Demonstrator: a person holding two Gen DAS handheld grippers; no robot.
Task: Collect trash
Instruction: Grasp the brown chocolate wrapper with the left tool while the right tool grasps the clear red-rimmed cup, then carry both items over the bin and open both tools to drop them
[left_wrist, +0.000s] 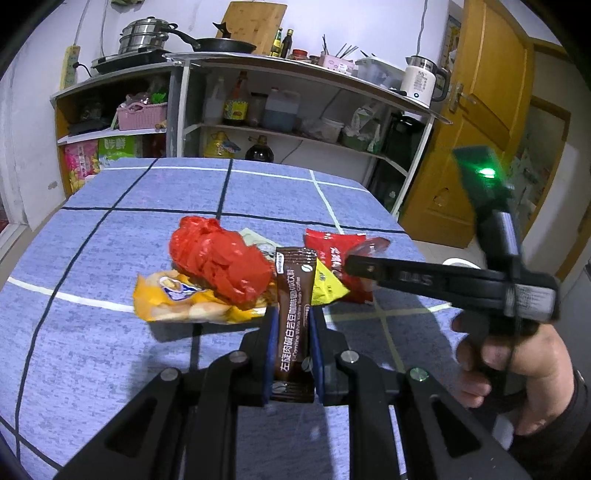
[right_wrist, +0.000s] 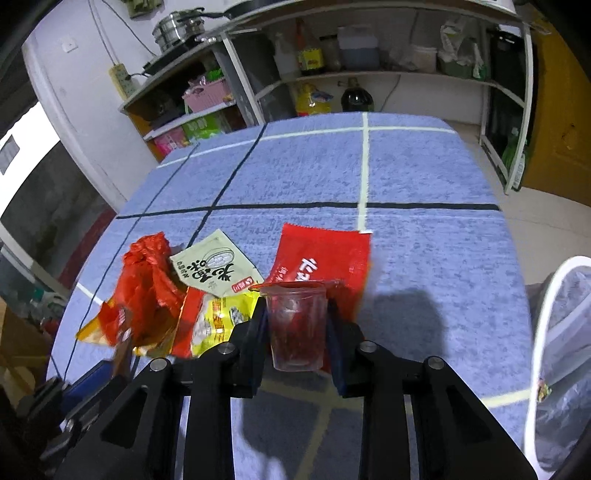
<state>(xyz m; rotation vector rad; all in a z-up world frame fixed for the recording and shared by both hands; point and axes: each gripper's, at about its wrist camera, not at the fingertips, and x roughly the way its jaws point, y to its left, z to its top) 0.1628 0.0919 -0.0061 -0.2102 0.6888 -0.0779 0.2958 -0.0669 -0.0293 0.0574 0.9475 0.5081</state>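
Observation:
My left gripper (left_wrist: 293, 321) is shut on a brown coffee sachet (left_wrist: 295, 291) and holds it upright just above the blue tablecloth. Behind it lie a crumpled red plastic bag (left_wrist: 218, 258), an orange-yellow snack wrapper (left_wrist: 184, 299), a yellow packet (left_wrist: 327, 286) and a red packet (left_wrist: 336, 251). My right gripper (right_wrist: 297, 314) is shut on a clear plastic cup (right_wrist: 297, 325) with red residue. In the right wrist view the red packet (right_wrist: 325, 254), a pale green packet (right_wrist: 216, 264), a red-yellow packet (right_wrist: 218, 317) and the red bag (right_wrist: 147, 280) lie ahead.
A white-rimmed bin lined with a clear bag (right_wrist: 557, 354) stands off the table's right edge. The blue checked tablecloth (right_wrist: 406, 177) stretches back toward kitchen shelves (left_wrist: 280, 122) with bottles and pots. A wooden door (left_wrist: 480, 122) is at the right.

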